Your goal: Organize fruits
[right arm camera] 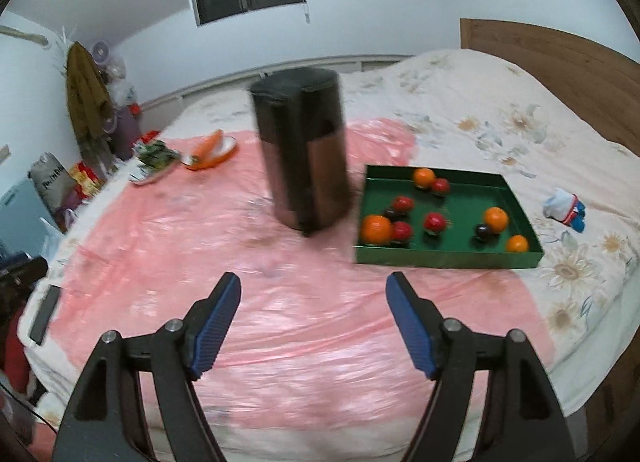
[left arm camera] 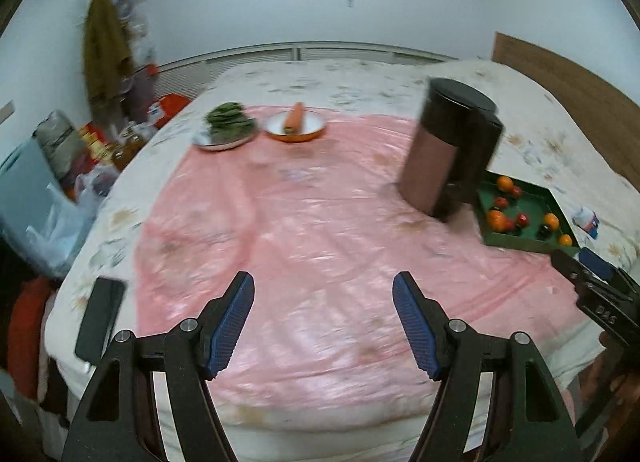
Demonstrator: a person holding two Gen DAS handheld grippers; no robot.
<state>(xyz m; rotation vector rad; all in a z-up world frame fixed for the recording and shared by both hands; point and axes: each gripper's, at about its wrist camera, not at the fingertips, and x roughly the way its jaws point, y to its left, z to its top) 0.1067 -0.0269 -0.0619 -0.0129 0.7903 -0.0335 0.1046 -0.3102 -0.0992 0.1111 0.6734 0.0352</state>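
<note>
A green tray (right arm camera: 460, 258) lies on the bed at the right and holds several loose fruits: oranges (right arm camera: 376, 229), red fruits (right arm camera: 435, 221) and a dark one (right arm camera: 485, 232). The left wrist view shows the same tray (left arm camera: 520, 240) at the far right. A tall dark cylinder (right arm camera: 304, 153) stands just left of the tray. My left gripper (left arm camera: 323, 322) is open over the pink sheet with nothing between its fingers. My right gripper (right arm camera: 313, 322) is open too, empty, short of the tray and the cylinder. The right gripper's side (left arm camera: 596, 282) shows at the right edge of the left wrist view.
A pink plastic sheet (left arm camera: 304, 246) covers the floral bedspread. At the far side sit a plate of greens (left arm camera: 226, 125) and an orange bowl with a carrot (left arm camera: 296, 123). A black phone (left arm camera: 100, 318) lies near the left edge. A small white-and-blue cloth (right arm camera: 566, 207) lies right of the tray. Clutter lines the left wall.
</note>
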